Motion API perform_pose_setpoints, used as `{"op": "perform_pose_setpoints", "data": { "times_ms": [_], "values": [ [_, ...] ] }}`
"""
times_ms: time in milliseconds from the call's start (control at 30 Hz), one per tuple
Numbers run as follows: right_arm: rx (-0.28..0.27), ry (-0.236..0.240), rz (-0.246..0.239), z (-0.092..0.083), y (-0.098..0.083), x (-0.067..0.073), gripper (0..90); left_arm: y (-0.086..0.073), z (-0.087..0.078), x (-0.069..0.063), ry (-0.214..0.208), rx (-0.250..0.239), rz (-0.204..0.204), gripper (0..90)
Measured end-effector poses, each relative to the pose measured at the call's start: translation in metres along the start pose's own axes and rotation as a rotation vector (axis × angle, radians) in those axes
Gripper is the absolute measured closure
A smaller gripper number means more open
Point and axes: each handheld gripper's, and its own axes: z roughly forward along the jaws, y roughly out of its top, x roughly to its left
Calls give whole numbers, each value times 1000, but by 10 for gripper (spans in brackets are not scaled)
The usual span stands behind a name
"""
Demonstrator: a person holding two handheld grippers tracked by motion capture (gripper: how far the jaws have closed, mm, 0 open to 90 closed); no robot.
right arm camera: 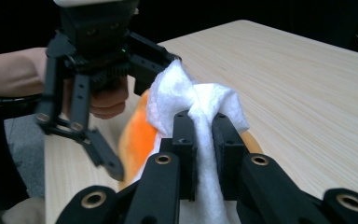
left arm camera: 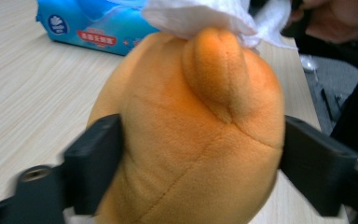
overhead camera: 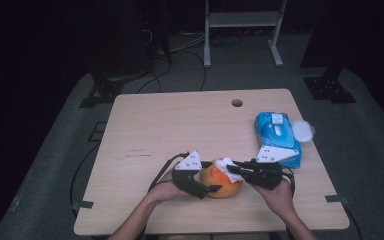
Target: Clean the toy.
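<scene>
Behind the orange plush toy (left arm camera: 186, 140), blue wipes pack (left arm camera: 93, 28), red label, lettering unreadable

The orange toy (left arm camera: 186, 140) looked like soft, matt plush with stitched seams. The white wipe (right arm camera: 200, 107) seemed fibrous cloth. The table (overhead camera: 180, 120) showed smooth pale wood grain; the far-right blue pack (overhead camera: 275, 132) looked glossy plastic.

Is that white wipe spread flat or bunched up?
Bunched up. The right gripper pinches the wipe into a crumpled wad against the orange plush toy.
</scene>
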Motion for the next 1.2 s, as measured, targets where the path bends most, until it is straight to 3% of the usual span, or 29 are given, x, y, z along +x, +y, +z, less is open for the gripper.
{"op": "perform_pose_setpoints", "data": {
  "times_ms": [233,300,533,733,933,1000,1200],
  "values": [
    [5,45,-45,11,11,16,809,1,2,-12,-11,38,113,265],
    [11,39,-40,11,10,13,809,1,1,-11,-13,33,113,271],
    [42,1,43,0,-3,-9,809,0,4,-14,-27,19,125,270],
    [57,-11,50,-5,-5,-12,809,0,5,-16,-32,20,139,270],
    [46,32,29,6,5,3,811,2,8,-21,-39,38,183,269],
    [53,29,16,9,6,4,811,2,8,-21,-38,38,180,270],
    [66,7,66,3,0,-12,811,1,5,-17,-40,43,158,280]
  ]
}}
